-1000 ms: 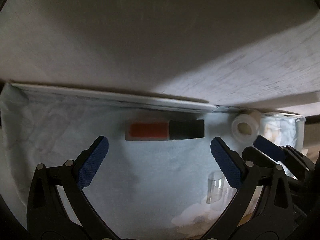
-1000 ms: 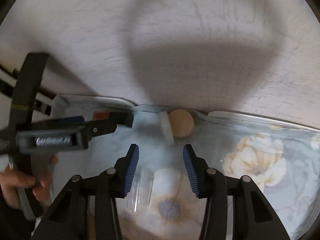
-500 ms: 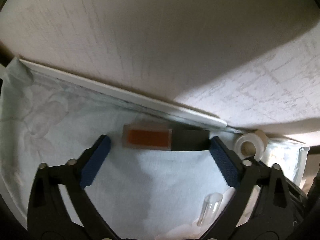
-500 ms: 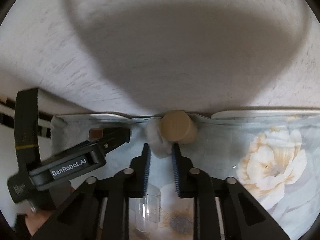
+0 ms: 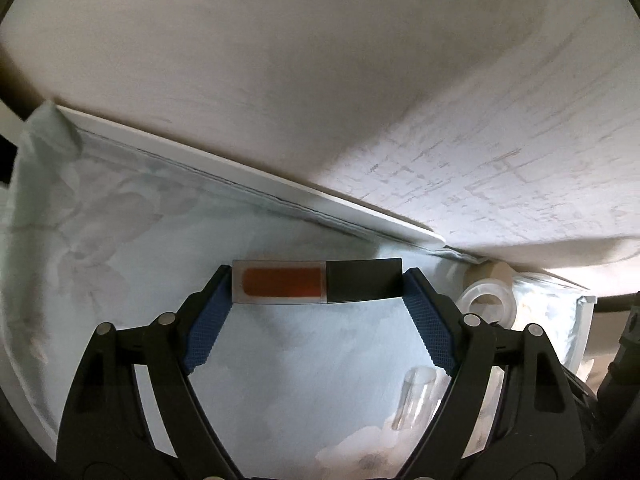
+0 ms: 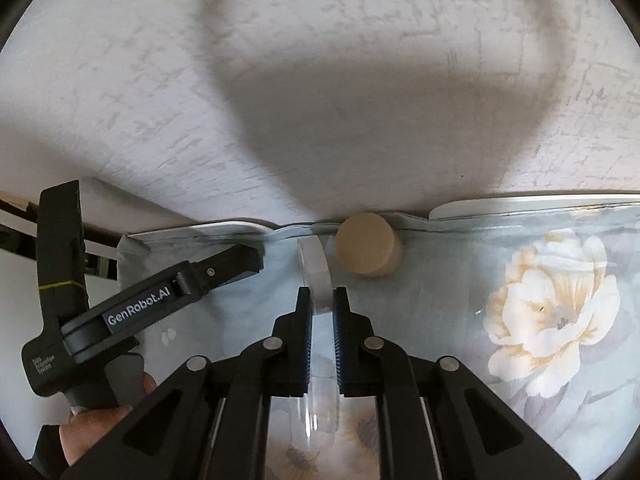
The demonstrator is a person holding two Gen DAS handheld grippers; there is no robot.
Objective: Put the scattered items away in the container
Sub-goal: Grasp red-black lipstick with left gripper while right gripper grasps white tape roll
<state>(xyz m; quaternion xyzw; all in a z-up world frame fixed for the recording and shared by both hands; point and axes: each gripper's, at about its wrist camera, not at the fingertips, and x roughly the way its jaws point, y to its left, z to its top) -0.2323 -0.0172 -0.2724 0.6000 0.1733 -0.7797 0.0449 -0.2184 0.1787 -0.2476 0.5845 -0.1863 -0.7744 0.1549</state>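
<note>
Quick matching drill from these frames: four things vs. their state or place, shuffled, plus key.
Things:
1. lip gloss tube
2. clear tape ring
3. tan cylinder
4. clear plastic tube

States:
A. lying free against the wall
B. pinched edge-on in the right claw
C. spanned end to end by the left claw
D. lying loose on the cloth behind the claws

Pairs: 1-C, 2-B, 3-A, 4-D

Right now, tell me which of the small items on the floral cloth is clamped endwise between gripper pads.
The lip gloss tube, orange with a black cap, spans the left gripper end to end. The clear tape roll is pinched across its edge; the clear tube lies free.
</note>
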